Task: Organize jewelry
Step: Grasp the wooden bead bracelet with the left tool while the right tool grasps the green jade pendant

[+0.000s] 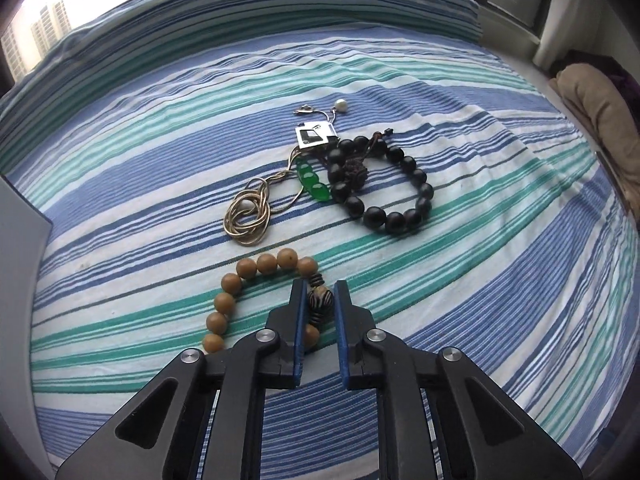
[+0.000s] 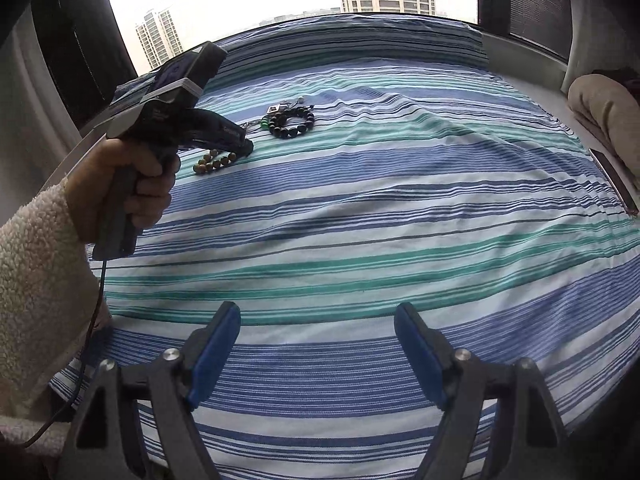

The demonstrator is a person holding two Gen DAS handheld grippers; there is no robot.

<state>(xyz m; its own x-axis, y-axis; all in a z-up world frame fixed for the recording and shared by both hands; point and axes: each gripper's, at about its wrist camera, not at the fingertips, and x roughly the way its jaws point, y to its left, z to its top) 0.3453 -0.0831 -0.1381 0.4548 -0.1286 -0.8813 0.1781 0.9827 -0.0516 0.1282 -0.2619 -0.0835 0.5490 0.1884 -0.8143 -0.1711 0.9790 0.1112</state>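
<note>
A tan bead bracelet point(image 1: 240, 280) lies on the striped bedsheet point(image 1: 480, 240). My left gripper point(image 1: 320, 296) has its fingers narrowly apart around the bracelet's striped dark bead point(image 1: 320, 302); I cannot tell if they touch it. Beyond lie a gold chain necklace point(image 1: 248, 216), a green bead piece point(image 1: 314, 180), a black bead bracelet point(image 1: 384, 184), a small tagged card point(image 1: 314, 136) and a pearl point(image 1: 341, 105). My right gripper point(image 2: 318, 324) is open and empty over the sheet, far from the jewelry. The right wrist view shows the left gripper point(image 2: 244, 146) at the tan bracelet point(image 2: 214, 162) and the black bracelet point(image 2: 292, 122).
A beige folded cloth point(image 1: 600, 120) lies at the right edge of the bed, also in the right wrist view point(image 2: 604, 116). A window runs behind the bed. A grey panel point(image 1: 20, 232) stands at the left. A dark flat bar point(image 2: 612, 180) lies at the sheet's right edge.
</note>
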